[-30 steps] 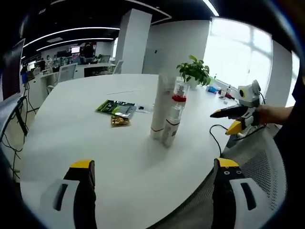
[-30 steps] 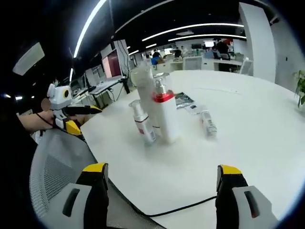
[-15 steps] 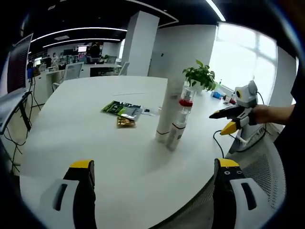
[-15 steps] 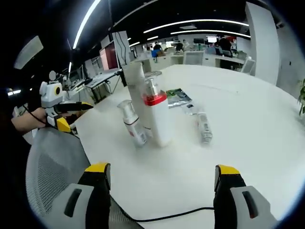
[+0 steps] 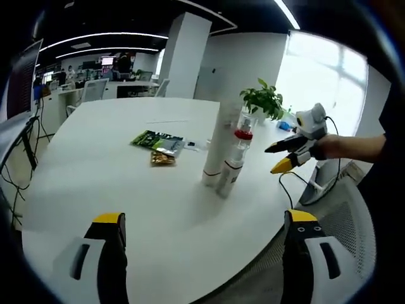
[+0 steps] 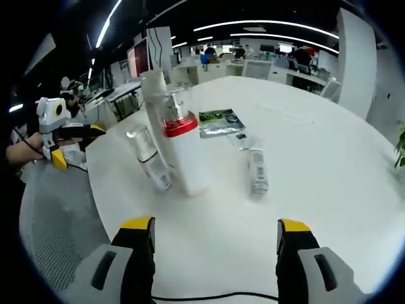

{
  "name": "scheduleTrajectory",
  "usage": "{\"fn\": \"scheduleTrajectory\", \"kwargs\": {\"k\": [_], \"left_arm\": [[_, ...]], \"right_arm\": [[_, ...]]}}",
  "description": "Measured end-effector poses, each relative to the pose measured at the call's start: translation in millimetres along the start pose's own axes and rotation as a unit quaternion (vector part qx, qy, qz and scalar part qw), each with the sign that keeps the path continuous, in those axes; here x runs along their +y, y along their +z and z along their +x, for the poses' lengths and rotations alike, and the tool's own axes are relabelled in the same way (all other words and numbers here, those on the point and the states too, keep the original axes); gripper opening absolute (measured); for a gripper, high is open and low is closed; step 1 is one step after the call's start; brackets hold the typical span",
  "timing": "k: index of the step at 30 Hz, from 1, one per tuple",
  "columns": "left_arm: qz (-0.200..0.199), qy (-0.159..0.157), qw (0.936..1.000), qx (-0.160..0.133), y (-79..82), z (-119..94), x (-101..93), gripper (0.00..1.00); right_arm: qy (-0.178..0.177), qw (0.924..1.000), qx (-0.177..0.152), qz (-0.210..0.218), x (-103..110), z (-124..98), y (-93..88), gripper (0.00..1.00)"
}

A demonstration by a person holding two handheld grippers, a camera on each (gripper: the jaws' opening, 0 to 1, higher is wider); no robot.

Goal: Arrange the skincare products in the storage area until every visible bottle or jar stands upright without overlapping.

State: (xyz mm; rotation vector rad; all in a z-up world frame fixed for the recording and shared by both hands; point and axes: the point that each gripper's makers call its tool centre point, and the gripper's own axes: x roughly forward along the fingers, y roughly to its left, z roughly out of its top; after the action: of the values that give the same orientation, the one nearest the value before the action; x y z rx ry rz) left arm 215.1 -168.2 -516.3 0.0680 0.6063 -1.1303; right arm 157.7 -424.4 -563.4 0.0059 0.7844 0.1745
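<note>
Both grippers hang off the edge of the round white surface (image 6: 329,171) with nothing in them. The right gripper (image 6: 216,235) has its fingers spread wide apart, and the left gripper (image 5: 204,230) is just as wide open.

The landmark is the white pump bottle with the red collar (image 6: 183,152), standing upright near the edge of the surface. Seen from the right gripper view, a tall pale tube (image 6: 155,107) stands right behind it, so close they overlap in the picture, and a smaller clear-capped bottle (image 6: 149,166) leans tilted just to its left. To the right of the pump bottle a small tube (image 6: 256,172) lies flat on its side, a bit apart. Beyond that, further from the pump bottle, there's a green packet (image 6: 218,121) lying flat.

In the left gripper view the same cluster sits mid-surface, with the green packet and a small gold snack pack (image 5: 161,159) off to its left, and a potted plant (image 5: 262,100) behind it. The person's other hand (image 5: 329,147) holds the right gripper beside the cluster, not touching it.
</note>
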Motion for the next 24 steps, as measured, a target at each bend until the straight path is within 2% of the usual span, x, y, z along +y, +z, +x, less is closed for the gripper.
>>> {"fn": "scheduleTrajectory", "kwargs": {"k": [5, 11, 16, 19, 21, 24], "left_arm": [[-0.015, -0.009, 0.9998, 0.001, -1.8, 0, 1.7, 0.96], [-0.041, -0.001, 0.9991, -0.005, 1.9, -3, 17.8, 0.96], [-0.023, 0.015, 0.9996, 0.003, 3.1, -5, 26.6, 0.96], [-0.028, 0.016, 0.9995, 0.003, -1.8, -4, 28.1, 0.96], [-0.027, 0.019, 0.9994, 0.009, -6.4, -7, 25.4, 0.95], [-0.005, 0.009, 0.9999, 0.013, -2.0, -3, 13.9, 0.94]], "right_arm": [[-0.009, 0.9999, 0.003, 0.004, -12, 8, 1.5, 0.74], [-0.019, 0.9997, 0.011, -0.01, -30, 21, 12.3, 0.66], [-0.023, 0.9997, 0.007, -0.009, -37, 31, 22.2, 0.61], [-0.032, 0.9989, 0.023, -0.026, -41, 43, 18.2, 0.57], [-0.031, 0.9988, 0.028, -0.024, -43, 48, 18.1, 0.56], [-0.032, 0.999, 0.027, -0.015, -49, 55, 22.6, 0.54]]}}
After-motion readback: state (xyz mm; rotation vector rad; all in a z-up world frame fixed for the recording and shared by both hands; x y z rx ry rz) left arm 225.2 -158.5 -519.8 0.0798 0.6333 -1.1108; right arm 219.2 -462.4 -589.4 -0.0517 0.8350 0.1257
